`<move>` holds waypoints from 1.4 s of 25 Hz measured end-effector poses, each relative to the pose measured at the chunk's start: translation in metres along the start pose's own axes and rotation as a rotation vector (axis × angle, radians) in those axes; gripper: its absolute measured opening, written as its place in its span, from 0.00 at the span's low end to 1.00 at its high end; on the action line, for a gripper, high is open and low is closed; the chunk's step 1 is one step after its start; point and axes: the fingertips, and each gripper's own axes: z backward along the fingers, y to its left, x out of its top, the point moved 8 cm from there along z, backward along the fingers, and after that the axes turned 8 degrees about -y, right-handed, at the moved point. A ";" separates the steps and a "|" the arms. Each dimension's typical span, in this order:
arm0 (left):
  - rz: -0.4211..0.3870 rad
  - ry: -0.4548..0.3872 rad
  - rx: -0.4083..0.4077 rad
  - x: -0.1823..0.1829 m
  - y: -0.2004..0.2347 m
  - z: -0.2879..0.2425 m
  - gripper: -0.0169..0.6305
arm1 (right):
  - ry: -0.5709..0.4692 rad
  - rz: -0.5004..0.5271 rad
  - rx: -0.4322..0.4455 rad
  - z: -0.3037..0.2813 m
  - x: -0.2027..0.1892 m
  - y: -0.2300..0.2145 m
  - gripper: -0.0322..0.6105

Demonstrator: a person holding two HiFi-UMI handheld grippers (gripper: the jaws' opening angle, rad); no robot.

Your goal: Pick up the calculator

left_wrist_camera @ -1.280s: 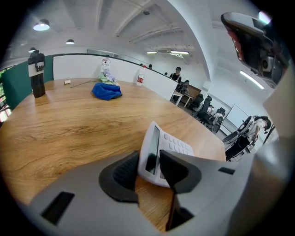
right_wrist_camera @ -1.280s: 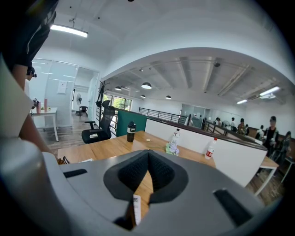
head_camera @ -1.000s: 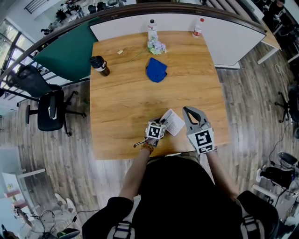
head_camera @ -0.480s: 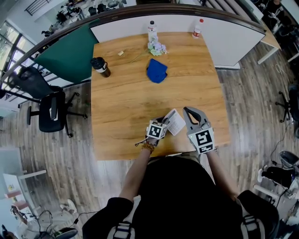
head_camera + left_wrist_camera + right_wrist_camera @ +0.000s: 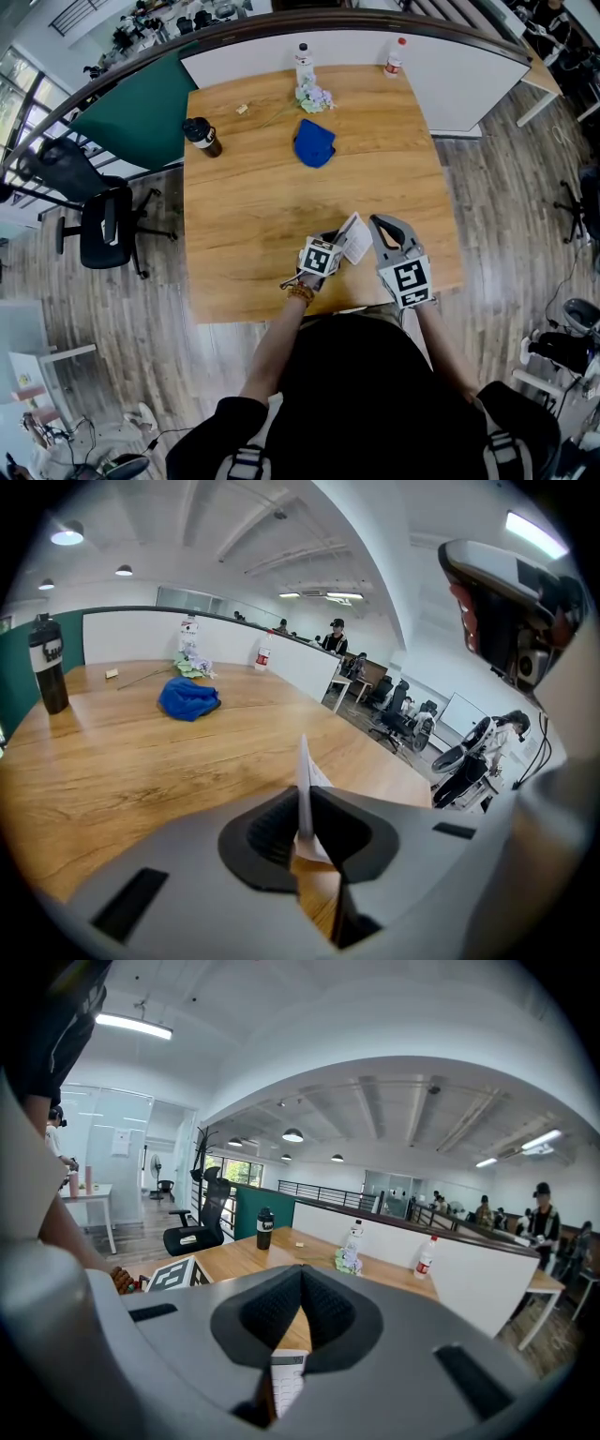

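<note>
The white calculator [image 5: 355,240] is tilted up off the wooden table [image 5: 253,216] near its front edge. My left gripper [image 5: 337,238] has it between its jaws, which are closing on it. In the left gripper view the calculator [image 5: 305,766] stands edge-on as a thin white blade, and the dark pads of the left gripper [image 5: 305,803] press on both of its sides. My right gripper [image 5: 380,223] rests just right of the calculator, jaws together and holding nothing. In the right gripper view the calculator's keypad [image 5: 285,1378] shows low down, below the shut right gripper [image 5: 300,1274].
A blue cloth [image 5: 314,141] lies mid-table. A black bottle [image 5: 201,133] stands at the far left, a clear bottle [image 5: 304,58] with a crumpled bundle [image 5: 315,94] and a red-capped bottle [image 5: 397,56] at the far edge. An office chair [image 5: 103,220] stands left of the table.
The calculator lay flat on the table and now stands tilted on edge in the left gripper, which has risen a little. The right gripper has not moved.
</note>
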 end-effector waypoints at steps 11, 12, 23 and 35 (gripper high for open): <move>-0.032 -0.020 0.029 0.010 0.001 0.005 0.11 | 0.004 0.002 -0.008 0.001 0.000 -0.005 0.06; -0.024 -0.025 0.031 0.012 0.002 0.006 0.11 | -0.002 0.001 -0.011 0.001 0.001 -0.006 0.06; 0.040 -0.098 0.055 0.041 0.009 0.017 0.11 | -0.006 0.008 -0.007 -0.003 0.006 -0.012 0.06; 0.075 -0.212 0.093 0.082 0.016 0.040 0.11 | -0.024 0.042 -0.020 -0.006 0.012 -0.022 0.06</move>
